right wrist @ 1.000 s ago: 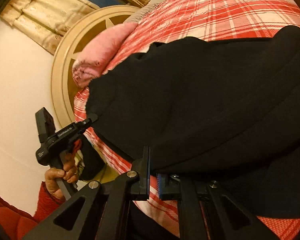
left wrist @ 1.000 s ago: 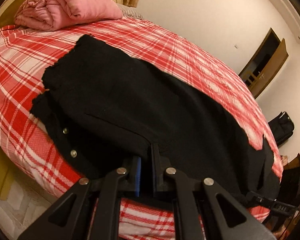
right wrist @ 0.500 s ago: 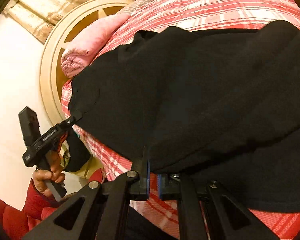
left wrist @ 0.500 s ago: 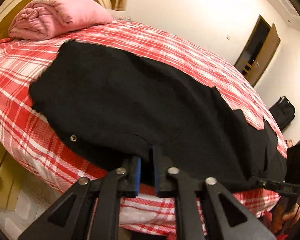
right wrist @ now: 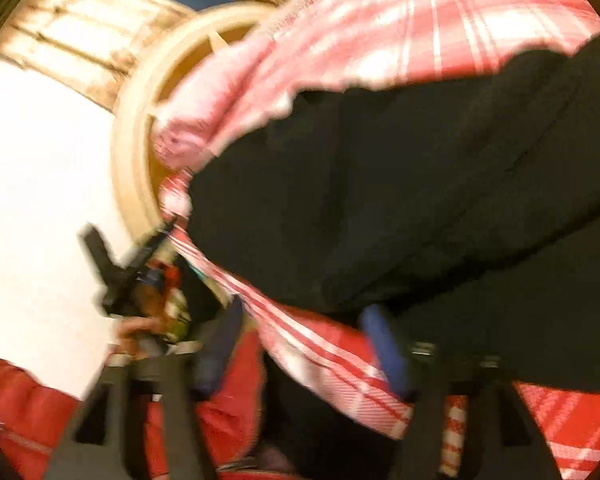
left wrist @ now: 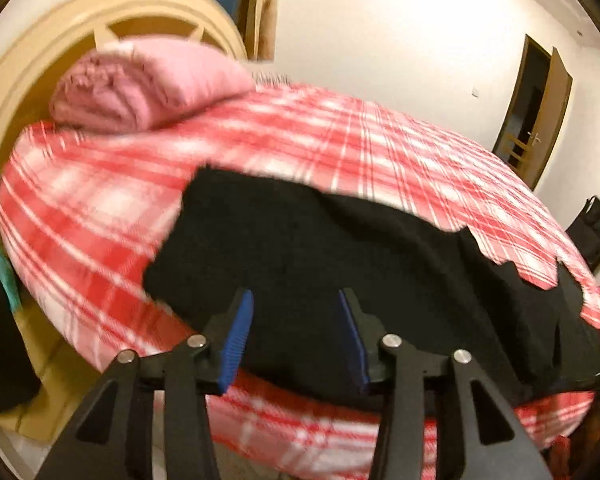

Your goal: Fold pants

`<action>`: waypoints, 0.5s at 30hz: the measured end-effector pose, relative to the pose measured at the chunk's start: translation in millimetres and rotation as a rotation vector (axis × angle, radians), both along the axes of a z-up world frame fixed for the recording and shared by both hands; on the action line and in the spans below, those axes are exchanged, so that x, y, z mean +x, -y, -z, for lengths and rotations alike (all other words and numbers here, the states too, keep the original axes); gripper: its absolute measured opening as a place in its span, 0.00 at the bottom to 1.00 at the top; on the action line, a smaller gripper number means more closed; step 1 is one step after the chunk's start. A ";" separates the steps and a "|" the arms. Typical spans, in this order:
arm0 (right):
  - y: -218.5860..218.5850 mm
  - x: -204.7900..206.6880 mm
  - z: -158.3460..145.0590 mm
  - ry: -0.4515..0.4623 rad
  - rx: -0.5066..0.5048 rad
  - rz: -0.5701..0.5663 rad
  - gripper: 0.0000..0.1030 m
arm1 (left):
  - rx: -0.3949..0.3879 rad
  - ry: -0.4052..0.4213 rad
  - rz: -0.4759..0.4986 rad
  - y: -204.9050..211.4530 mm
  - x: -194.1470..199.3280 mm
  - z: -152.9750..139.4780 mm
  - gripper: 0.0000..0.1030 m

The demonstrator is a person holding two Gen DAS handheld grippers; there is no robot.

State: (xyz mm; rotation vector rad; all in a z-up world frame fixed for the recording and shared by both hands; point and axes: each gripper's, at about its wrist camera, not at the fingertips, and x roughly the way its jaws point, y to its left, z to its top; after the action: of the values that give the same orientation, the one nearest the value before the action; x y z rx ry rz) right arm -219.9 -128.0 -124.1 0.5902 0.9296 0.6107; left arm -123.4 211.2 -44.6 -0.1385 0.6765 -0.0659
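Motion blur smears black pants [right wrist: 400, 184]; far leg end cropped

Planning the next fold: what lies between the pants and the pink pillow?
Only bare checked bedspread between the pants and pillow, seen from the left wrist.

The pants [left wrist: 332, 264] are seen as matt black cloth, soft and slightly fuzzy, with no shine. The bed [left wrist: 400, 148] is covered by a woven cloth sheet in a red and white check, matt throughout. A pink blanket [left wrist: 140, 84], rolled, is shown as soft, crinkled cloth. The headboard [left wrist: 32, 64] appears as smooth, cream-painted wood with a faint sheen. The left gripper [left wrist: 296, 336] is made of matt black plastic, fastened with shiny metal screws; ribbed blue pads [left wrist: 236, 340] of rubbery look are set on its jaws. The wall [left wrist: 400, 32] is smooth and painted.
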 end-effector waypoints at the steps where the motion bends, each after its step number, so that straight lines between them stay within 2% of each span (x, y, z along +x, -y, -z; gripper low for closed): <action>1: 3.8 0.7 -11.8 0.039 0.018 0.002 0.69 | 0.022 0.018 -0.003 6.2 6.0 -1.2 0.45; 3: 6.0 9.2 -39.5 0.153 0.013 0.007 0.69 | 0.043 0.025 -0.012 15.1 20.0 1.5 0.45; 6: -9.3 37.2 -70.7 0.317 -0.095 0.022 0.69 | 0.042 0.018 -0.057 27.2 41.9 12.3 0.45; 7: -20.2 52.9 -75.0 0.345 -0.130 0.013 0.69 | 0.033 0.012 -0.067 29.6 47.6 16.9 0.45; 11: -69.0 119.7 -60.8 0.280 -0.196 -0.068 0.69 | 0.042 -0.056 -0.117 35.8 58.0 41.5 0.45; 15: -101.8 166.4 -33.0 0.199 -0.260 -0.109 0.69 | 0.132 -0.016 -0.121 47.2 50.5 49.2 0.53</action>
State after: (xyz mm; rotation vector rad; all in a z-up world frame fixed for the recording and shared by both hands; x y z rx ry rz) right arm -53.4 -26.2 -91.1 0.2425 0.8396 0.6219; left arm -72.9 164.1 -93.8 -0.0530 0.6852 0.0963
